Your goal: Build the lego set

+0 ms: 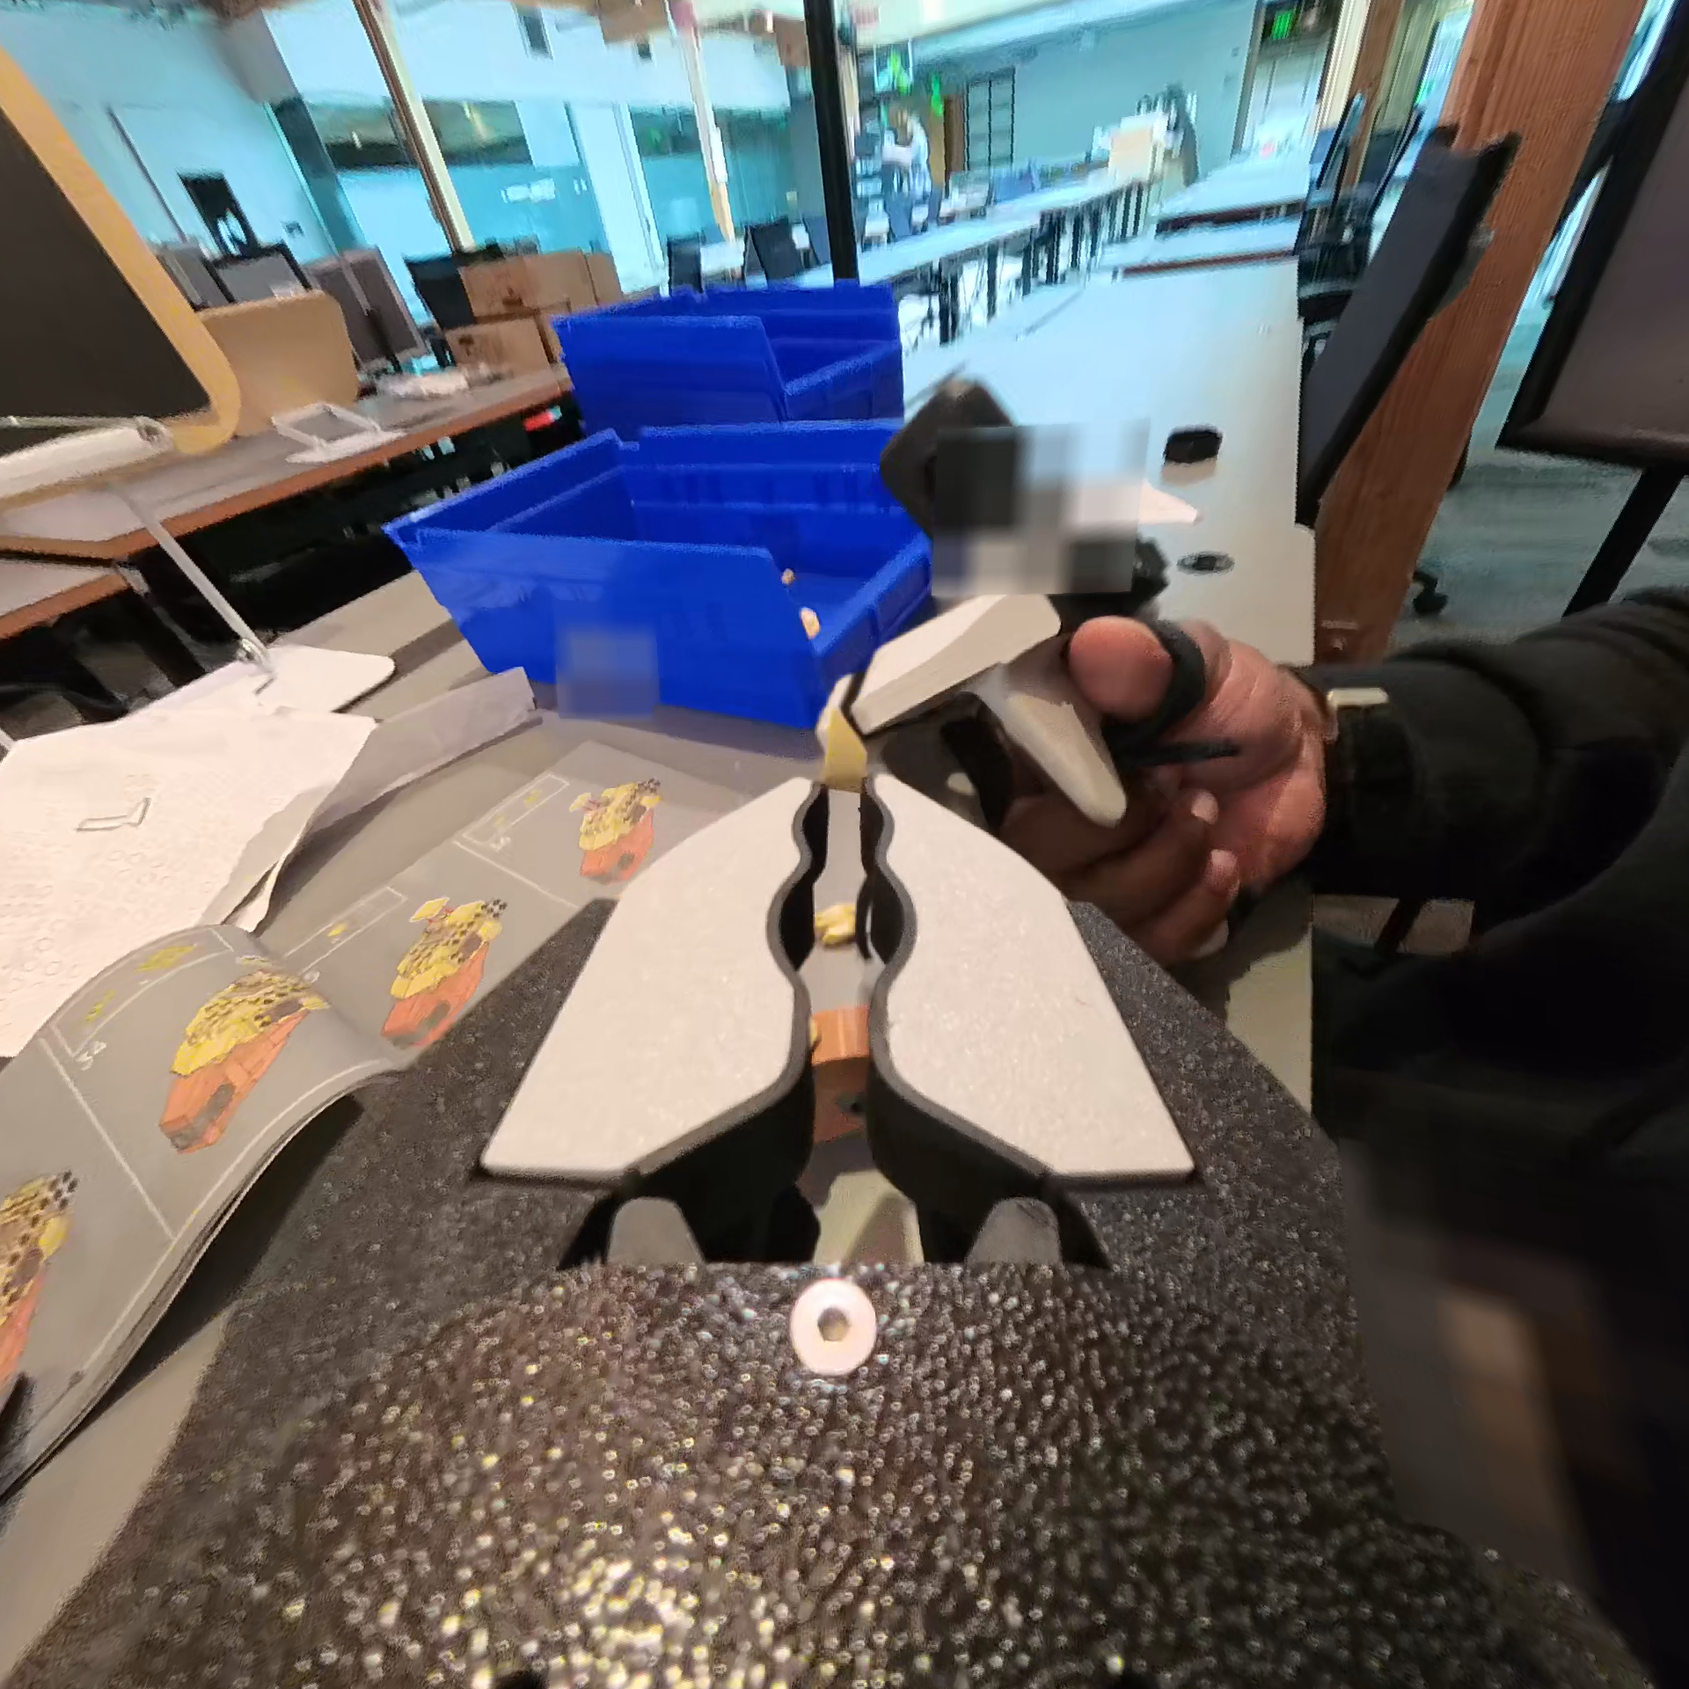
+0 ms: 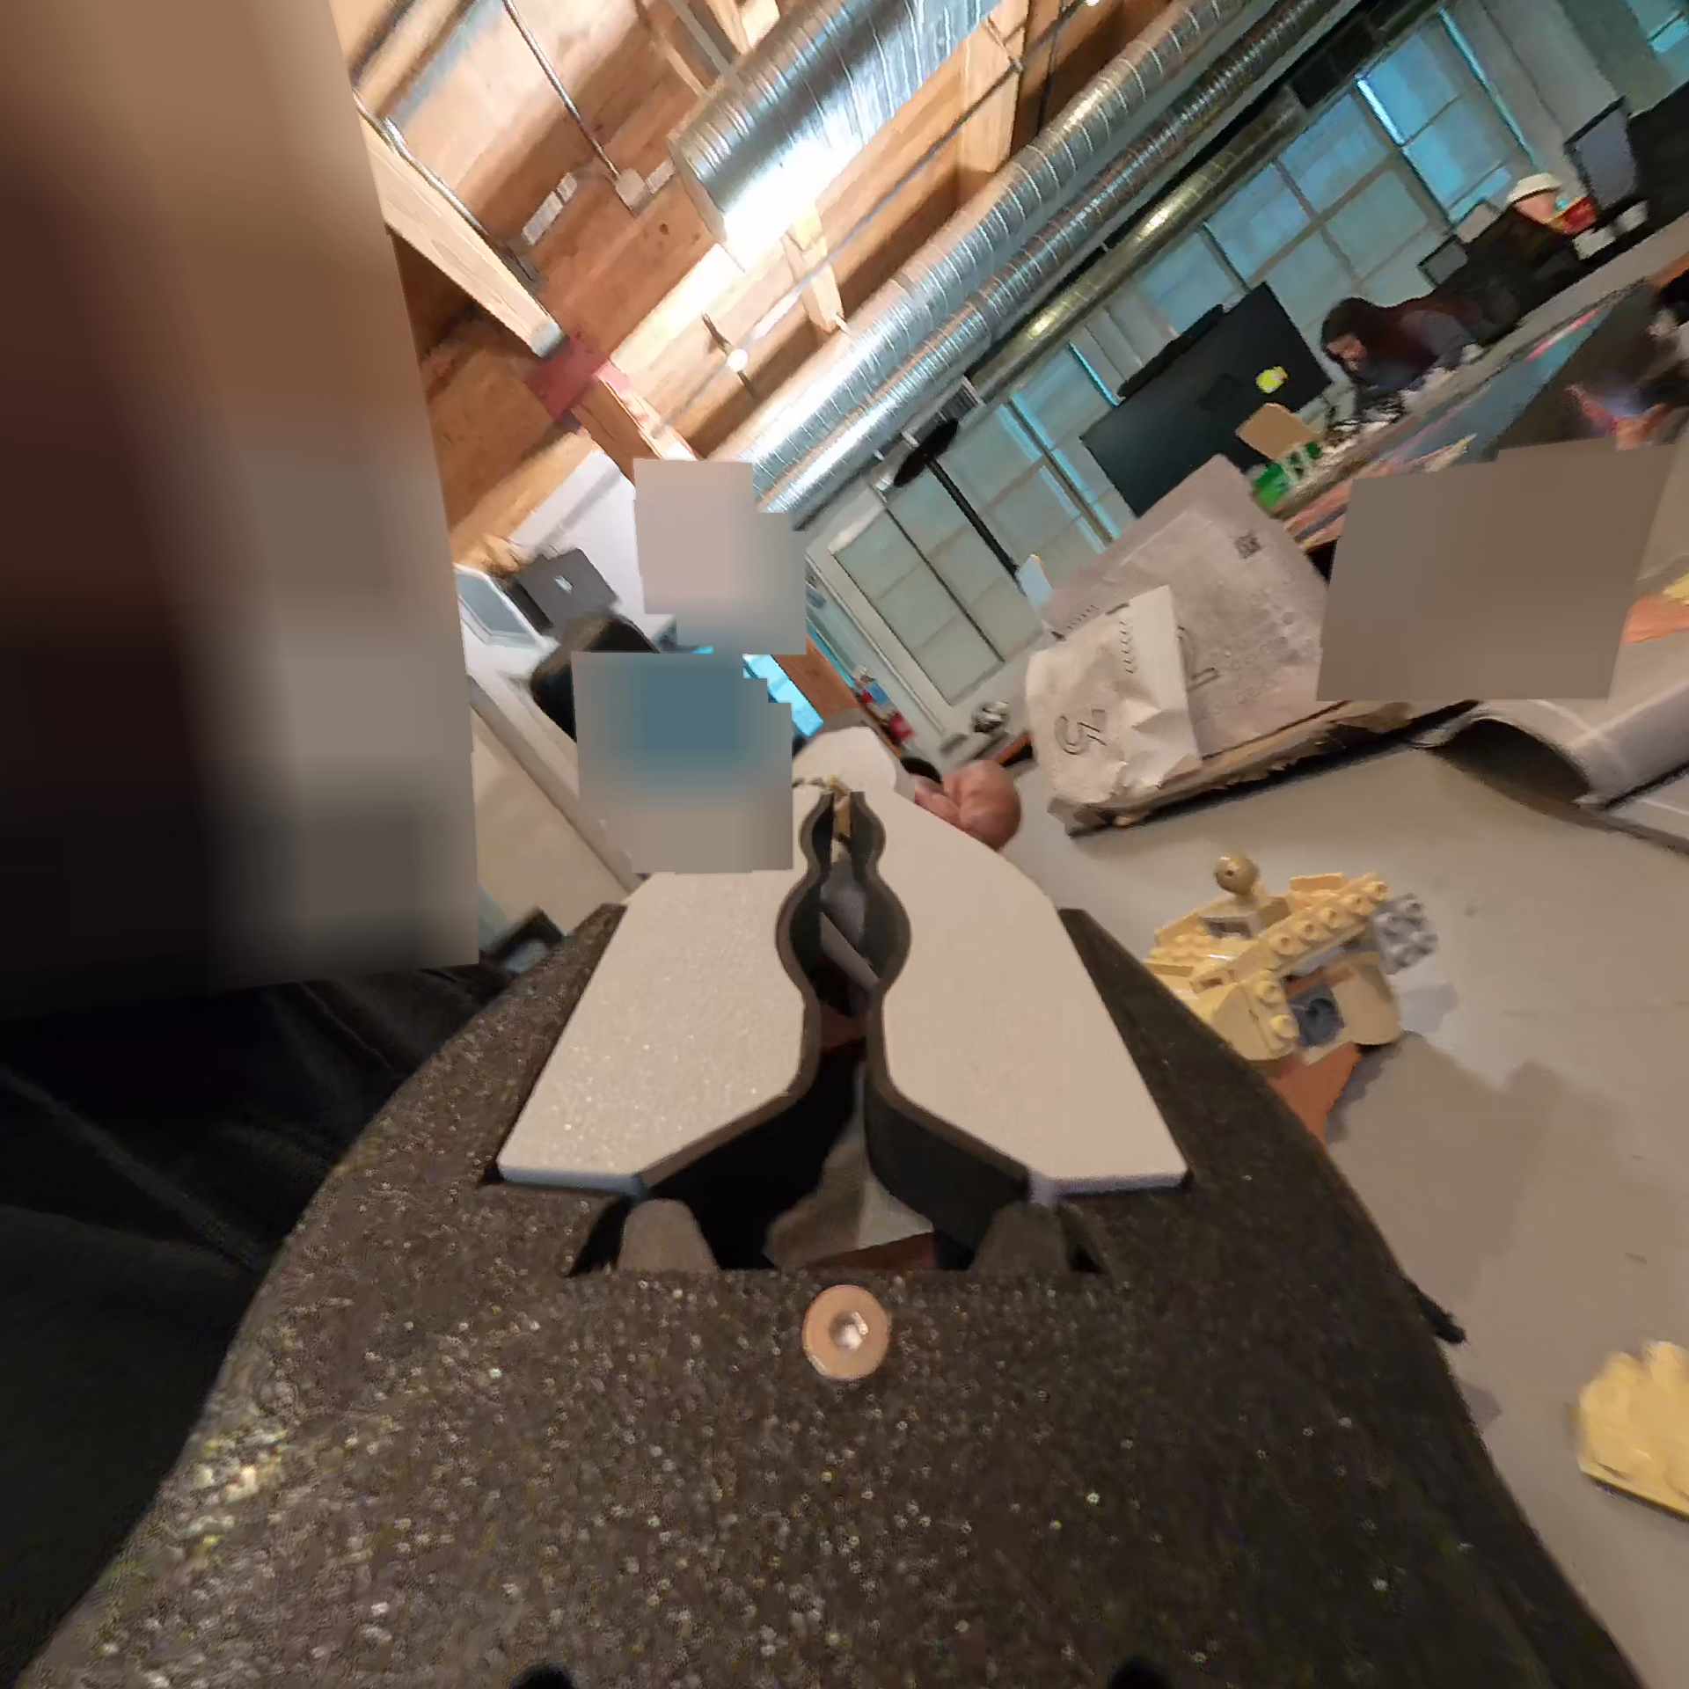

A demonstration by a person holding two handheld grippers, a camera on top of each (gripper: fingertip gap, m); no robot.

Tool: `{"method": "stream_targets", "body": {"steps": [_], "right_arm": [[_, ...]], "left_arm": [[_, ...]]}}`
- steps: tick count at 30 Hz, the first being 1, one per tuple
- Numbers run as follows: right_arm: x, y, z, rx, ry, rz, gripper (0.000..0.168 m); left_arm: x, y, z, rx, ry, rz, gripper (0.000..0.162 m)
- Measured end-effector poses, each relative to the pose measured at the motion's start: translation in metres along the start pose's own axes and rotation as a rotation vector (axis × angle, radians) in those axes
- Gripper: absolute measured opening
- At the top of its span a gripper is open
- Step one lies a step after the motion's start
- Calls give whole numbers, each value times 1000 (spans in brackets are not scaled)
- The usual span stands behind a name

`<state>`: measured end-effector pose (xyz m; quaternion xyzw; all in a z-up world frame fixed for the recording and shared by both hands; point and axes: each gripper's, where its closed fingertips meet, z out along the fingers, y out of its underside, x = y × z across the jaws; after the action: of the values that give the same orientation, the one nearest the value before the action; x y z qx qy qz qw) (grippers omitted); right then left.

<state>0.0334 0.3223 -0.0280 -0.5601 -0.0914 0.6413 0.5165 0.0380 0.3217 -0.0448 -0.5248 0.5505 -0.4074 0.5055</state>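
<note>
The grey table sits in a big open office with exposed wooden beams and silver ducts overhead, and long rows of desks run back toward glass walls. On the table an instruction booklet lies open beside white paper bags, with stacked blue bins behind. The left gripper has its jaws drawn narrow, a thin slit between the tips; whether it pinches anything I cannot tell. Just past its tips the right gripper, held in a hand, carries a small tan piece at its point. In the right wrist view the right gripper looks almost closed. The half-built tan lego model rests on the table to its right, near a crumpled white bag.
</note>
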Motion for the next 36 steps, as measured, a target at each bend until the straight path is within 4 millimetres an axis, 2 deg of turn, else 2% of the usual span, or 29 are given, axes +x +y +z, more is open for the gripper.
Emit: {"method": "stream_targets", "body": {"steps": [3,4,8,10,12,15,17,20,22,25,29,32,36], "right_arm": [[8,2,-7,-96,105,-189,3],[11,3,-9,-145,143,-269,3],[24,23,-17,-449,272,-637,12],[31,31,-17,-554,310,-748,16],[51,32,-23,-617,419,-771,16],[63,27,-36,-605,504,-801,17],[66,19,-50,-584,554,-827,17],[66,14,-68,-562,577,-800,16],[65,22,-78,-632,553,-769,14],[66,45,-96,-833,530,-758,14],[51,73,-107,-1018,392,-813,15],[53,81,-112,-1100,349,-852,17],[50,88,-107,-1167,271,-845,22]], "left_arm": [[-1,11,-2,-113,30,20,6],[-1,14,-3,-156,42,25,2],[-1,33,-8,-354,97,67,0],[-3,39,-6,-407,96,82,0],[-6,51,0,-460,89,47,0],[-15,65,-2,-485,20,57,0],[-19,61,-7,-411,-14,23,0],[-14,55,-16,-326,25,-63,0],[-14,56,-20,-332,34,-56,8],[-16,55,-24,-335,45,-46,10],[-12,56,-21,-325,75,-73,10],[-9,57,-19,-327,87,-68,11],[-6,58,-18,-326,89,-58,10]]}}
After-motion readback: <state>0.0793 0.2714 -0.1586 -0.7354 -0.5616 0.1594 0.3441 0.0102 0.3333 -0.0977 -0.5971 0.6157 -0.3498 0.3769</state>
